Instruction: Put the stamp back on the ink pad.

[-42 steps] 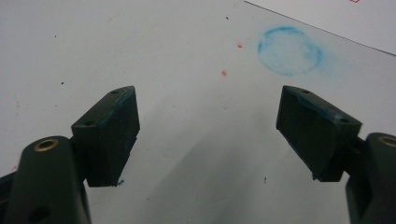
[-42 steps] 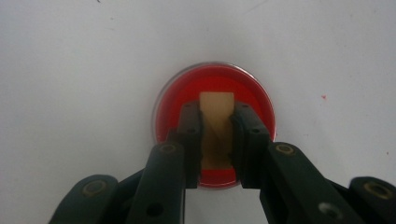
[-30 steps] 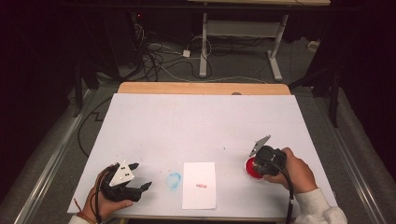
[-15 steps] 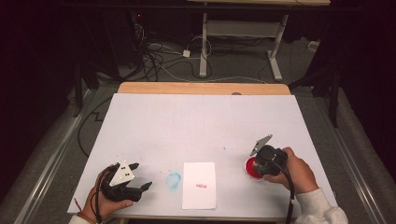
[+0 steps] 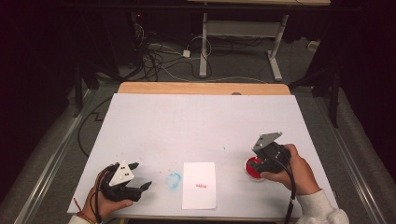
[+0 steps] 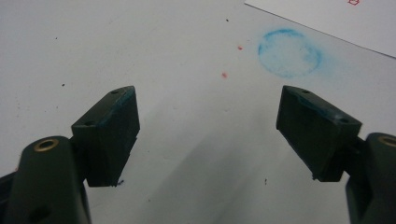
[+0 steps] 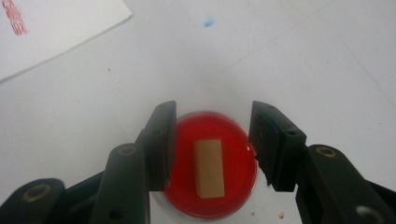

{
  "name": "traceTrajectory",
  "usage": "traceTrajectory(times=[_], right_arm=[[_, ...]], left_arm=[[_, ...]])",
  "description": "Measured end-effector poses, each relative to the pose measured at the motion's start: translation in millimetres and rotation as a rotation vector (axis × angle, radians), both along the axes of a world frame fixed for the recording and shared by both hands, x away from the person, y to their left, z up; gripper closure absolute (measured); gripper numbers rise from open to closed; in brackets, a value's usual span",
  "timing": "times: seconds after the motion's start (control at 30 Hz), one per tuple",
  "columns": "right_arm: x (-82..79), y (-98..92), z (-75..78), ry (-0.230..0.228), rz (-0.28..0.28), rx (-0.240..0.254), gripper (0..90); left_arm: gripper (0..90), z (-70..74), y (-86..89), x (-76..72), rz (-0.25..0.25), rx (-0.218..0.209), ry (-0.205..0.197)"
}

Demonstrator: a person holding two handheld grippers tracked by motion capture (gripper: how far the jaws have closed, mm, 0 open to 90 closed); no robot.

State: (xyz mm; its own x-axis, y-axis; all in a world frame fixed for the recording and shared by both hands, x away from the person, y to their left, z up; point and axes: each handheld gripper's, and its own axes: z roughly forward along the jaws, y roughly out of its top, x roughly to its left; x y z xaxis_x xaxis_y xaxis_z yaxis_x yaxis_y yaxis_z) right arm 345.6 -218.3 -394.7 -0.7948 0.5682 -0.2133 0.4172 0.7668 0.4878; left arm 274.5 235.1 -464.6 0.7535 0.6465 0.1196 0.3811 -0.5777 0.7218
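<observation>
The right gripper (image 7: 212, 144) has just been opening – jaws now released around the wooden stamp (image 7: 209, 168) standing on the red ink pad (image 7: 238, 158), apparently freshly set down – so next it should lift clear, while the left gripper (image 6: 208, 126) waits unclenched, holding nothing.

Dim room, dark all round; light falls mainly on the white-topped rectangular table (image 5: 205, 126). A strip of bare light wood (image 5: 201, 88) shows along the table's far edge. Grey carpeted floor (image 5: 299, 65) beyond. White metal desk frame (image 5: 238, 30) stands behind the far edge; tangled black and white cables (image 5: 159, 58) lie left of it.
</observation>
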Motion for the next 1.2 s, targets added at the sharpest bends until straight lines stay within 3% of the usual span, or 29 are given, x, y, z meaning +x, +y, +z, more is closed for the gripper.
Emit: traceTrajectory(times=[0.2,0.3,0.43,0.6,0.83,1.2], right_arm=[[-2.7,-1.7,10.3,-0.101,-0.041,0.115,37.6],[-4.6,-2.4,14.1,-0.130,-0.040,0.170,32.1],[-9.3,-0.7,17.1,-0.214,-0.058,0.209,25.3],[-15.4,-1.3,18.2,-0.305,-0.084,0.237,20.8],[-24.6,1.4,18.1,-0.377,-0.064,0.266,18.9],[-35.1,2.4,12.6,-0.426,-0.052,0.301,17.5]], left_arm=[[20.7,-0.1,0.2,-0.1,0.000,0.002,0.000],[20.7,0.4,0.4,-0.3,0.001,0.000,-0.002],[20.7,0.4,0.5,-0.3,0.003,0.000,-0.002],[20.7,0.5,0.3,-0.5,0.002,0.001,-0.004],[19.8,0.6,0.9,0.0,0.007,-0.002,-0.003],[19.8,0.5,0.5,-0.2,0.008,-0.004,-0.004]])
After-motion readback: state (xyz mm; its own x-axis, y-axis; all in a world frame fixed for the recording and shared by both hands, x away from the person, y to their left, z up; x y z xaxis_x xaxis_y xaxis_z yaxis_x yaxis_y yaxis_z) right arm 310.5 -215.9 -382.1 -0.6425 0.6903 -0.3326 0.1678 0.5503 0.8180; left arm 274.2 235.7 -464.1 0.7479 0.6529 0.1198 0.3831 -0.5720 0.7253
